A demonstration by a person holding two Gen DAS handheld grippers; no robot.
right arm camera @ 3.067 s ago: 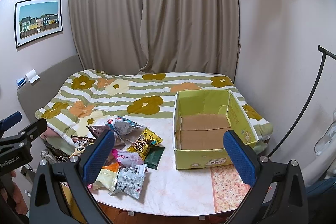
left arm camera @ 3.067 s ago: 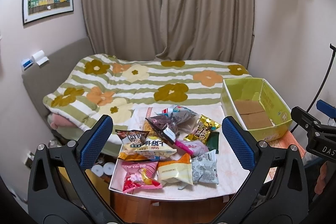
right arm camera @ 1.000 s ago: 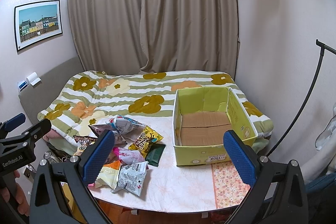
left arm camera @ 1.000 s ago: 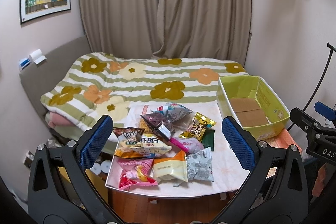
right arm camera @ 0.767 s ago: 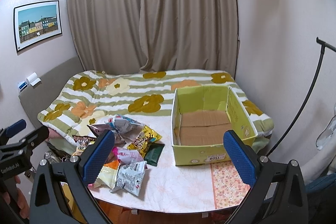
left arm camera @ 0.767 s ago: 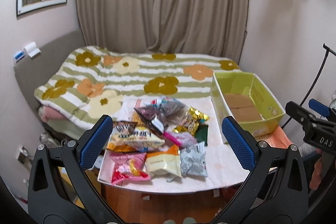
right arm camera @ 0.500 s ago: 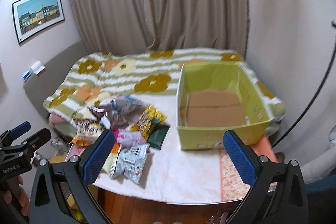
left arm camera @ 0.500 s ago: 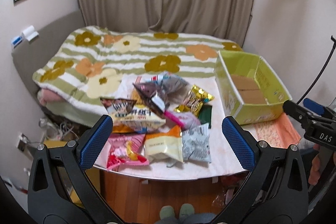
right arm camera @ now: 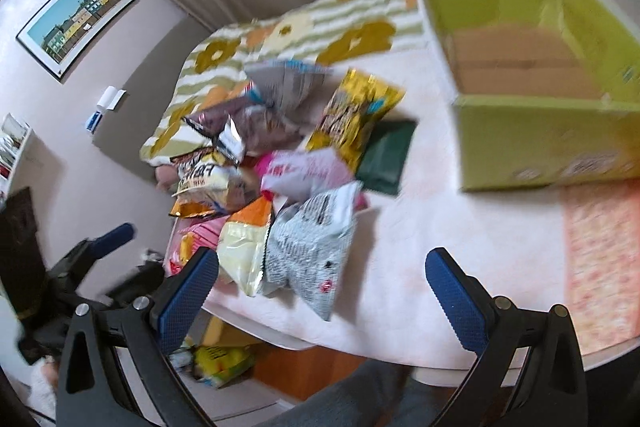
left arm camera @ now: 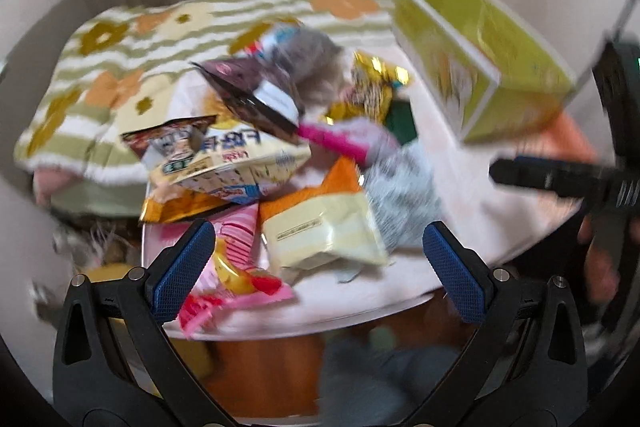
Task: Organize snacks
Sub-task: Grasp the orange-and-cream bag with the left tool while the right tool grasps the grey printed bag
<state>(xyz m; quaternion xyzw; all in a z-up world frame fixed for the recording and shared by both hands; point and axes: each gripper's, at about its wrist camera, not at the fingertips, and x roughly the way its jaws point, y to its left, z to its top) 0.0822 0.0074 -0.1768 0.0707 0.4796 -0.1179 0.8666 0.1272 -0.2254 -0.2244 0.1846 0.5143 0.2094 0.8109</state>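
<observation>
Several snack bags lie heaped on the left half of the white table (right arm camera: 432, 251). Among them are a cream bag (left arm camera: 324, 231), a pink bag (left arm camera: 236, 267), a grey-white bag (right arm camera: 312, 247), a gold bag (right arm camera: 356, 111) and a dark green packet (right arm camera: 386, 157). An empty green cardboard box (right arm camera: 536, 143) stands on the table's right side; it also shows in the left wrist view as the green box (left arm camera: 480, 55). My left gripper (left arm camera: 318, 267) hangs open just above the cream and pink bags. My right gripper (right arm camera: 322, 295) is open over the table's near edge, by the grey-white bag. Both views are motion-blurred.
A bed with a flowered striped quilt (right arm camera: 280, 31) lies behind the table, with curtains beyond. A framed picture (right arm camera: 76, 19) hangs on the left wall. The person's legs (right arm camera: 360, 395) show below the table edge. An orange patterned mat (right arm camera: 600, 259) lies in front of the box.
Both grippers have dropped and tilted down toward the table, so the snacks and box look much closer. Both stay open. The snacks and box have not moved.
</observation>
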